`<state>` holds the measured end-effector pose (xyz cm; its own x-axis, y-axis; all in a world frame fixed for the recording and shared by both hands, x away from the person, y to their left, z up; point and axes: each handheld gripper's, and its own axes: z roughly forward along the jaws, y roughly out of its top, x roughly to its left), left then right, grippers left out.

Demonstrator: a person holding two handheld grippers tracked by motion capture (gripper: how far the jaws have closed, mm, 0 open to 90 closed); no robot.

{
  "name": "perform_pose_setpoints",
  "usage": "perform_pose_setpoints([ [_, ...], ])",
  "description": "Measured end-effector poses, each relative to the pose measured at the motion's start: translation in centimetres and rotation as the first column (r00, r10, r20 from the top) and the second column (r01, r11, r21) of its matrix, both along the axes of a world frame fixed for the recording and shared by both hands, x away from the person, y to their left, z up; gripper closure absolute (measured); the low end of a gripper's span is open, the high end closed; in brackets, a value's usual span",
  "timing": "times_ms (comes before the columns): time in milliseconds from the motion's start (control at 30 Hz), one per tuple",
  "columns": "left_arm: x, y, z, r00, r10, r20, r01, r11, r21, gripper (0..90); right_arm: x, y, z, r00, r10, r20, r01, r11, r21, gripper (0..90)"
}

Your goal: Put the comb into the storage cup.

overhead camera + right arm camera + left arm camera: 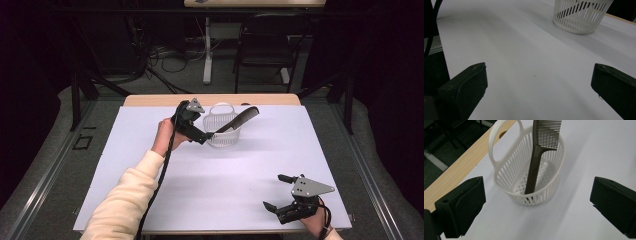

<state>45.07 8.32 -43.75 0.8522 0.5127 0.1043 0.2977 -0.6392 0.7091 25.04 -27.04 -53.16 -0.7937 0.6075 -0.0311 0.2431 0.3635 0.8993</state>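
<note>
Two grippers on a white table (150,165), high view: left gripper (209,136) beside a white basket (223,135), its jaw tips hard to make out; right gripper (276,191) spread, near front edge. Left gripper view: jaws apart, empty; brown comb (534,170) leaning in the basket (506,182), teeth cut off above. Right gripper view: jaws apart; basket (581,17) top cropped.

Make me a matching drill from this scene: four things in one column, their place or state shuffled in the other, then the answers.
Things:
1. comb
2. basket
3. left gripper
4. right gripper

Place or state:
A. white, slotted, with a loop handle
B. open, at the table's near right corner
C. standing tilted in the basket
D. open, right beside the basket

Pairs: 1-C, 2-A, 3-D, 4-B
</note>
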Motion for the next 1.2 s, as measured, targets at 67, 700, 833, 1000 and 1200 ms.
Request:
perform_pose_setpoints([
  [67, -0.2, 0.3, 0.1, 1.0000, 0.007, -0.003, -0.007, 0.9999, 0.010, 0.1, 0.0, 0.0, 0.0, 1.0000, -0.002, 0.001, 0.002, 1.0000, -0.002, 0.3],
  [700, -2.9, 4.4, -0.9, 0.9897, 0.138, -0.037, -0.138, 0.9904, 0.010, 0.1, 0.0, 0.0, 0.0, 1.0000, -0.003, -0.001, 0.003, 1.0000, -0.005, 0.4],
  [833, -3.6, 5.1, -1.3, 0.9850, 0.171, -0.023, -0.170, 0.9849, 0.031, 0.1, 0.0, 0.1, 0.0, 1.0000, -0.003, 0.000, 0.003, 1.0000, -0.008, 0.4],
  [1000, -4.5, 5.8, -1.7, 0.9819, 0.189, -0.014, -0.188, 0.9816, 0.032, 0.1, 0.0, 0.0, 0.0, 1.0000, -0.004, 0.001, 0.004, 0.9999, -0.009, 0.4],
  [1200, -5.3, 6.8, -2.5, 0.9778, 0.207, -0.029, -0.206, 0.9778, 0.036, 0.1, 0.0, 0.1, 0.0, 1.0000, -0.005, -0.002, 0.005, 0.9999, -0.011, 0.4],
])
